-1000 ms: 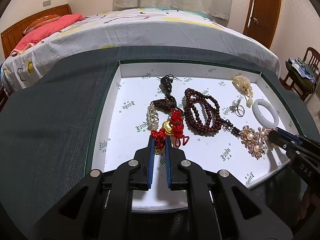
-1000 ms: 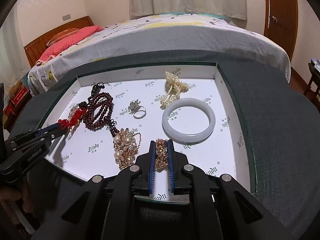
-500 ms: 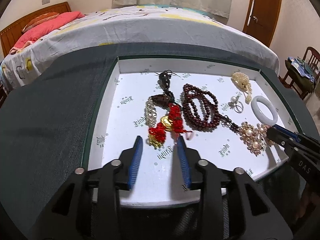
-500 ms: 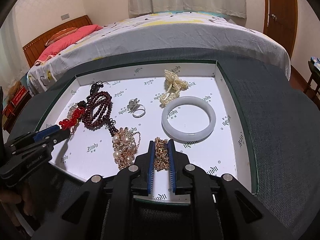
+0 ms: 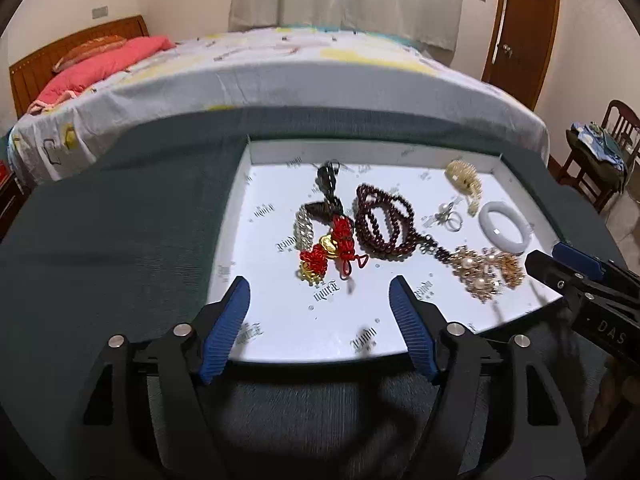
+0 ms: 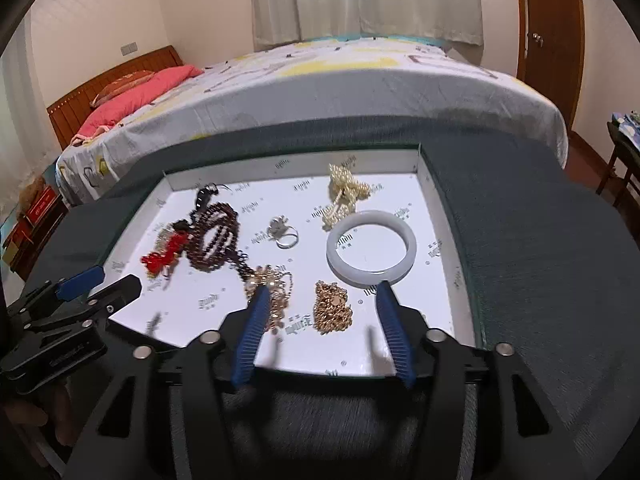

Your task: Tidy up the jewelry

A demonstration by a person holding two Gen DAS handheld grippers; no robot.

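A white tray [image 5: 276, 320] on a dark grey cloth holds the jewelry. In the left wrist view lie a red knotted charm with gold pieces [image 5: 334, 250], a dark red bead bracelet [image 5: 384, 220], a silver ring [image 5: 452, 218], a white bangle [image 5: 505, 227], a cream pearl piece [image 5: 464, 176] and a gold pearl brooch [image 5: 478, 270]. My left gripper [image 5: 320, 290] is open and empty, short of the charm. My right gripper [image 6: 320, 294] is open and empty. A gold chain [image 6: 333, 307] lies on the tray between its fingers.
A bed [image 5: 280, 72] with a patterned sheet and pink pillow stands behind the table. A wooden door [image 5: 520, 28] is at the back right and a chair [image 5: 612, 152] with clothes at the right. The tray [image 6: 440, 264] has low walls.
Both grippers have opened and drawn back from the tray. The left let go of the red charm and the right let go of the gold chain; both pieces now lie on the tray.
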